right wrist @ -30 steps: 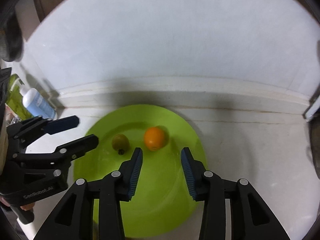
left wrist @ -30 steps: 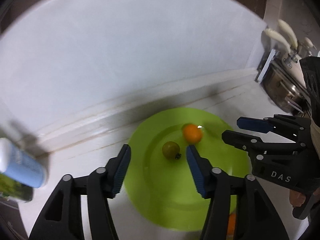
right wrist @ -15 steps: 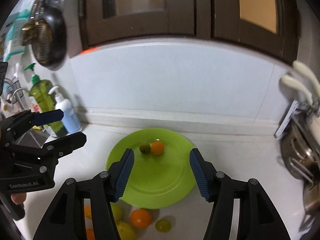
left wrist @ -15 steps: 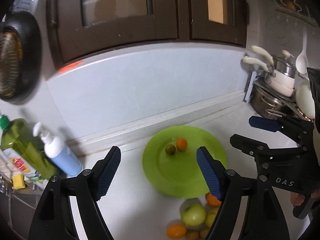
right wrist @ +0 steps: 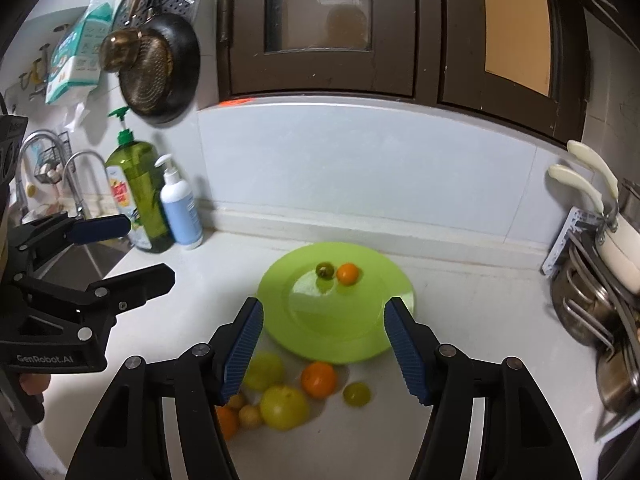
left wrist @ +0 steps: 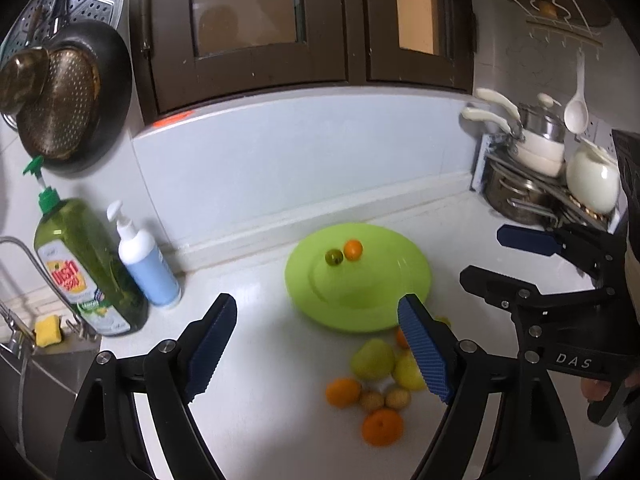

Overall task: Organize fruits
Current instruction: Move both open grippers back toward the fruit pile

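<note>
A lime-green plate (left wrist: 360,300) (right wrist: 340,320) lies on the white counter with a small green fruit (left wrist: 333,257) (right wrist: 325,269) and a small orange fruit (left wrist: 353,249) (right wrist: 347,273) on its far side. In front of the plate lies a loose pile of fruit (left wrist: 376,380) (right wrist: 284,392): oranges, yellow-green ones and small tan ones. My left gripper (left wrist: 316,304) (right wrist: 144,250) hangs above the counter, back from the plate, its jaws opening and empty. To its right, my right gripper (right wrist: 324,304) (left wrist: 485,255) is also opening, with nothing between its pads.
A green dish-soap bottle (left wrist: 86,268) and a white pump bottle (left wrist: 144,264) stand at the back left, beside a sink and tap (right wrist: 76,184). Stacked pots on a rack (left wrist: 532,184) fill the right corner. Dark cabinets and a hanging pan (right wrist: 160,68) are above.
Both grippers have drawn back and up from the plate, and their jaws have spread wider. The fruit pile on the counter has come into view. The two small fruits stay on the plate.
</note>
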